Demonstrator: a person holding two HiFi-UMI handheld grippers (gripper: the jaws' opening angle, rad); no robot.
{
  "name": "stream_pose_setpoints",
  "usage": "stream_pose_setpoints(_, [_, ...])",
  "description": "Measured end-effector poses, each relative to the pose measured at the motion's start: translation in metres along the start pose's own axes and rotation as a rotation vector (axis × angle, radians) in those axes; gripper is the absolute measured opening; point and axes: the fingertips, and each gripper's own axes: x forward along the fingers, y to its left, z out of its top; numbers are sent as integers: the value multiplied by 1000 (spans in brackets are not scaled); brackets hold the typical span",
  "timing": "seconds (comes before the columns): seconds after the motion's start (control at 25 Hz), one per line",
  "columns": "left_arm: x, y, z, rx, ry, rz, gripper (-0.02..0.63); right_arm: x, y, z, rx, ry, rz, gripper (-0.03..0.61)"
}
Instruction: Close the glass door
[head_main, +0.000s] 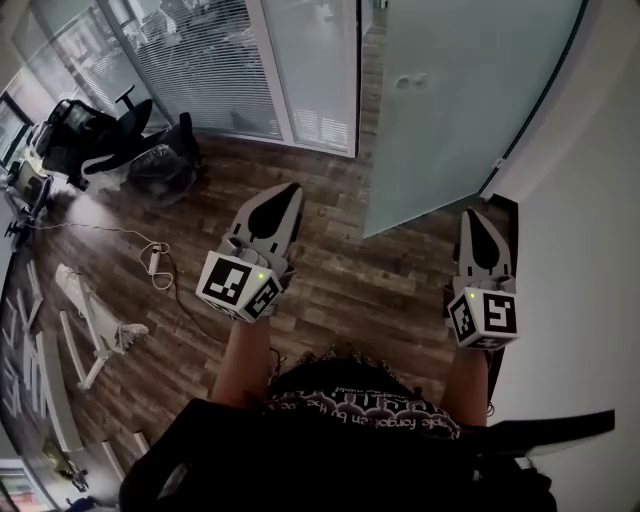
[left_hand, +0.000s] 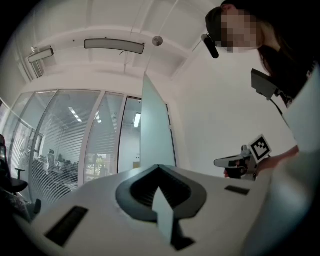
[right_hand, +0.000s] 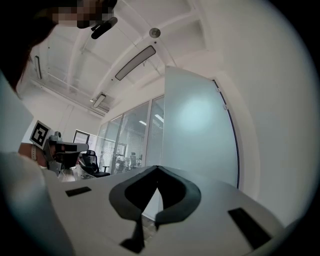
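Head view: my white-and-black left gripper (head_main: 283, 192) and right gripper (head_main: 478, 218), both with jaws together and empty, point toward the tall frosted glass door (head_main: 455, 100), which stands open, the right gripper nearer it

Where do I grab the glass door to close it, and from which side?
Probably the free vertical edge, farthest from the hinged side by the wall. The glass door is a thin pane standing ajar, so come edge-on from the left, one jaw on each face. The left gripper faces that edge, but it is shut and must open first.
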Motion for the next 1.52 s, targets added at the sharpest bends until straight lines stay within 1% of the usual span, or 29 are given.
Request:
stream_pose_setpoints(0.16, [-3,-3,-7,-4,8,16,3,0,2,-4,-8,2,35,3])
stream_pose_setpoints(0.36, [-9,-8,-10,-70,-1,36,3,1,1,-10,-4,13,70,3])
stream_pose_setpoints(0.52, [-16,-10,-17,-62,21,54,3,4,3,-17,25,23,105,3])
stream_pose_setpoints(0.68, [-4,-4,-28,-78,35,49,2,19,-1,-28,32,60,95,3])
stream_pose_setpoints(0.76, [7,0,-33,-81,37,32,3,28,-4,-32,36,72,83,3])
stream_pose_setpoints(0.84, [22,6,-37,-64,42,3,2,40,-9,-32,45,68,73,3])
stream_pose_setpoints(0.92, [39,16,-43,-50,45,-15,2,58,-12,-34,37,60,61,3])
stream_pose_setpoints(1.04, [66,41,-49,-58,36,-20,2,88,-16,-38,19,53,48,3])
stream_pose_setpoints(1.24, [109,86,-47,-55,5,-29,3,142,-24,-43,25,53,46,3])
stream_pose_setpoints(1.52, [140,136,-56,-70,11,-20,2,195,-30,-46,24,53,28,3])
